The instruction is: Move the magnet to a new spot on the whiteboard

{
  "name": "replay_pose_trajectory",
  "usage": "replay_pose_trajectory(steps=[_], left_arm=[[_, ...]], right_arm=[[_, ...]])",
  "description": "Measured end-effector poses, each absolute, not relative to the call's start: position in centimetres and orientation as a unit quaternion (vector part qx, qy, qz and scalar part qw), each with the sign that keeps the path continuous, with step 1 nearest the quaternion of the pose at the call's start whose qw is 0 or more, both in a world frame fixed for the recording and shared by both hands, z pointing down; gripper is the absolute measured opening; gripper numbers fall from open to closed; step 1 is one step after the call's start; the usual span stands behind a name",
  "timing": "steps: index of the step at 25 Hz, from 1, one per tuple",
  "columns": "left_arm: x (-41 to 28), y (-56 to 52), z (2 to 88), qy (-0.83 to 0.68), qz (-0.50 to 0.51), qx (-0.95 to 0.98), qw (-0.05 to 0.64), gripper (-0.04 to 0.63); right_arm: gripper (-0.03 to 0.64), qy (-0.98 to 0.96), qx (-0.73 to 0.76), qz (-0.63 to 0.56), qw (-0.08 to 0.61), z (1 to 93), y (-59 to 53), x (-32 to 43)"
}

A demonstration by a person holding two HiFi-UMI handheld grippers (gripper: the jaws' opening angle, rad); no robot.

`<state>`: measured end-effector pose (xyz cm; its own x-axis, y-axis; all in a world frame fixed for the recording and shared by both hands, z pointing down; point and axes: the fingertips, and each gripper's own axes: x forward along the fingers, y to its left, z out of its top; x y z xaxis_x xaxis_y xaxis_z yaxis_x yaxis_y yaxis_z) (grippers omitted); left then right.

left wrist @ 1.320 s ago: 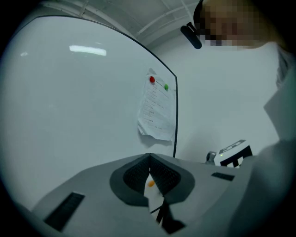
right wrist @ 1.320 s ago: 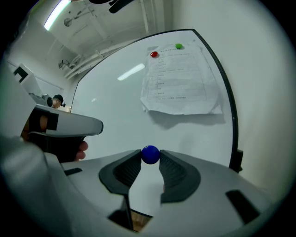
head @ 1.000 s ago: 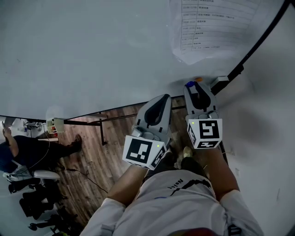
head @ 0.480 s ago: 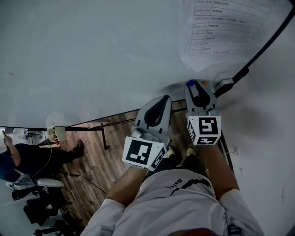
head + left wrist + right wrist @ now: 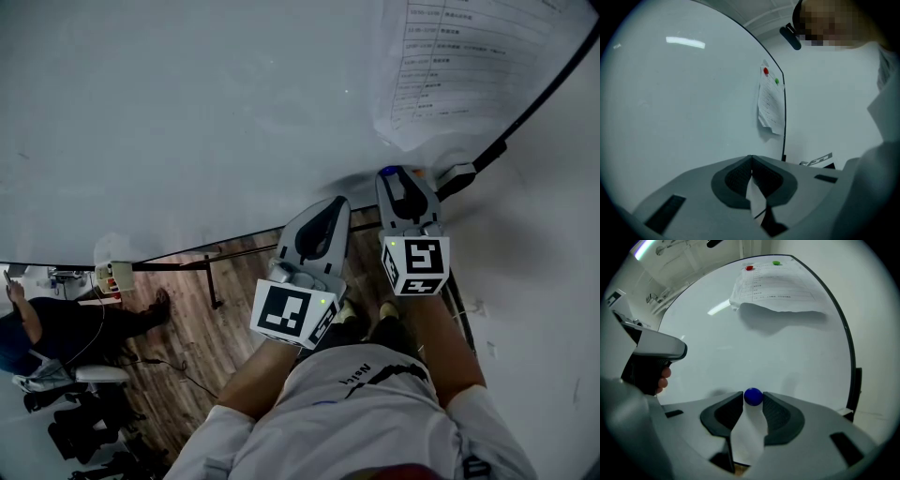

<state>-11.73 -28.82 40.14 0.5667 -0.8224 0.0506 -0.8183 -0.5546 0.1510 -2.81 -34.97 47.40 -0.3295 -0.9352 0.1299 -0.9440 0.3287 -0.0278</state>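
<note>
A small round blue magnet (image 5: 753,396) sits pinched between the tips of my right gripper (image 5: 753,400), which is shut on it close to the whiteboard (image 5: 787,348). From the head view the blue magnet (image 5: 387,172) shows at the tip of the right gripper (image 5: 388,176), low on the whiteboard (image 5: 187,112) near its right edge. My left gripper (image 5: 335,201) hangs beside it to the left, jaws shut on nothing. In its own view, the left gripper (image 5: 751,160) points along the bare whiteboard (image 5: 670,117).
A printed sheet (image 5: 778,284) hangs at the board's upper right under a red magnet (image 5: 749,268) and a green magnet (image 5: 776,262). The black board frame (image 5: 539,89) borders a white wall. Below lie wood floor (image 5: 216,328) and a seated person (image 5: 56,319).
The head view has shifted a little, so the sheet sits higher in frame. Both grippers hold almost the same place, the right one still shut on the blue magnet.
</note>
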Motion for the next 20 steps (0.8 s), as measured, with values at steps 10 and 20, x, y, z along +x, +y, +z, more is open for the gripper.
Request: replay_pose_trajectory(steps=[10,20], left_arm=[[-11.1,-27.5,40.1,-0.474,-0.013,0.876,0.084,0.011],[-8.9,-25.1,39.1,-0.482,-0.021,0.870,0.098,0.011]], right_arm=[[0.132,-0.819,0.567,0.060,0.059,47.0,-33.8,-2.1],[0.121,-0.847,0.525,0.078,0.038,43.4,-30.3,-1.1]])
